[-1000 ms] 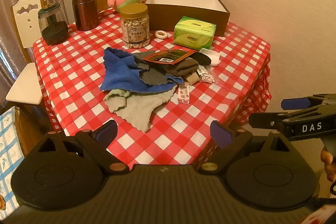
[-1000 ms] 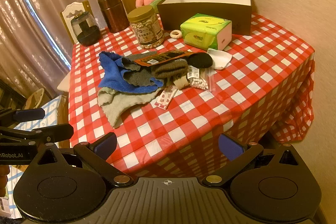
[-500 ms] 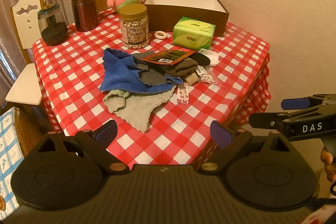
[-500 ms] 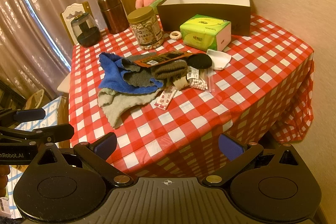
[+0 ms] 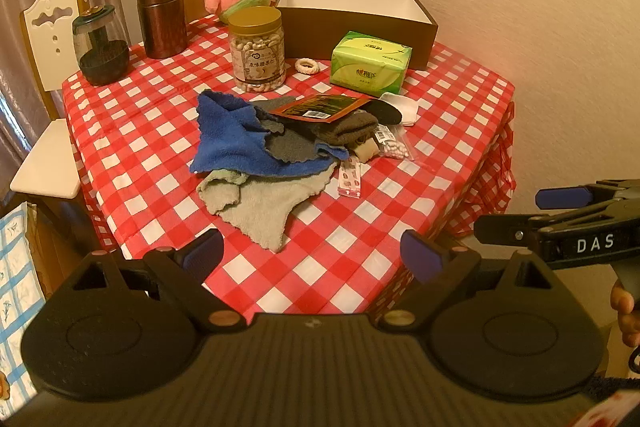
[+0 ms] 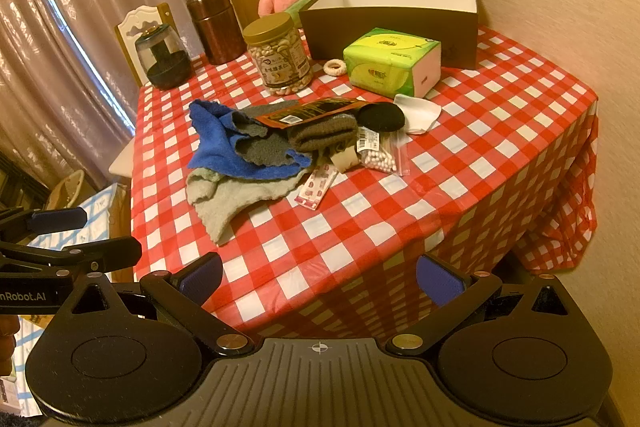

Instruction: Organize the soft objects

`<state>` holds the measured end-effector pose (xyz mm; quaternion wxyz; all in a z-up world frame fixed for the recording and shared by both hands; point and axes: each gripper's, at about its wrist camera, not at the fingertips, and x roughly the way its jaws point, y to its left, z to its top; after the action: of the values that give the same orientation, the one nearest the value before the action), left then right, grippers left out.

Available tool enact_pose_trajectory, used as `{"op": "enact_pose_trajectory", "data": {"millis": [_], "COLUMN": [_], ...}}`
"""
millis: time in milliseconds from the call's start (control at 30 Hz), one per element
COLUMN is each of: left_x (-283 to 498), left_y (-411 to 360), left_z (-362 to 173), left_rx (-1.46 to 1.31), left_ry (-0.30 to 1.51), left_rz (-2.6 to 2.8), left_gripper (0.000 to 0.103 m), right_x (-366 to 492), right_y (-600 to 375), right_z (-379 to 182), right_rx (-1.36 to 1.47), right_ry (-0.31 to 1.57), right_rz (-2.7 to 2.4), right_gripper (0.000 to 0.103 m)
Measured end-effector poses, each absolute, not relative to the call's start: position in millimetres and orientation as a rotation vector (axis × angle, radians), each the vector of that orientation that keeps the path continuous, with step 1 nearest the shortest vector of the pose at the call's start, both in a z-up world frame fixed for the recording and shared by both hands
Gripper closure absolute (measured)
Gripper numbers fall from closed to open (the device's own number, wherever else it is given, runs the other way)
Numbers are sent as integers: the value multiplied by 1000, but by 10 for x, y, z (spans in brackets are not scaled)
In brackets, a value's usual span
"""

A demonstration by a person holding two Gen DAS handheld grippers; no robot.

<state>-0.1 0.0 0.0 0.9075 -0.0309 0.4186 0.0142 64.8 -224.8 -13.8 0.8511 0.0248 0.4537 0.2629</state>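
Table (image 5: 160, 115), red check cloth, fills both views. Brown box (image 5: 360, 23) at 12 o'clock, far edge, open and apparently empty; likely destination.

Cloth heap at centre: blue cloth (image 5: 228, 143) over grey cloth (image 5: 260, 211), dark sock (image 5: 348, 129) at its 3 o'clock. A snack packet (image 5: 320, 106) lies on top; bag of swabs (image 5: 394, 147) and a thin strip packet (image 5: 350, 179) touch its edge.

Left gripper (image 5: 310, 255) and right gripper (image 6: 318, 275) hang off the near edge at 6 o'clock, jaws spread wide, empty.

Risks, as I judge: pinching the heap drags several layers together; the packet slides off; the tablecloth bunches if fingers dig in.
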Motion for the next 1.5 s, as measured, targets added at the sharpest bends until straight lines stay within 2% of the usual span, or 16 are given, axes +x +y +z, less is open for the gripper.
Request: {"op": "enact_pose_trajectory", "data": {"millis": [1500], "left_x": [-1], "left_y": [1], "left_z": [1], "left_rx": [-67], "left_ry": [865], "left_rz": [28], "left_gripper": [9], "right_x": [694], "right_y": [-2172], "right_z": [-146], "right_rx": [51], "right_ry": [953], "right_rz": [554], "right_gripper": [0]}}
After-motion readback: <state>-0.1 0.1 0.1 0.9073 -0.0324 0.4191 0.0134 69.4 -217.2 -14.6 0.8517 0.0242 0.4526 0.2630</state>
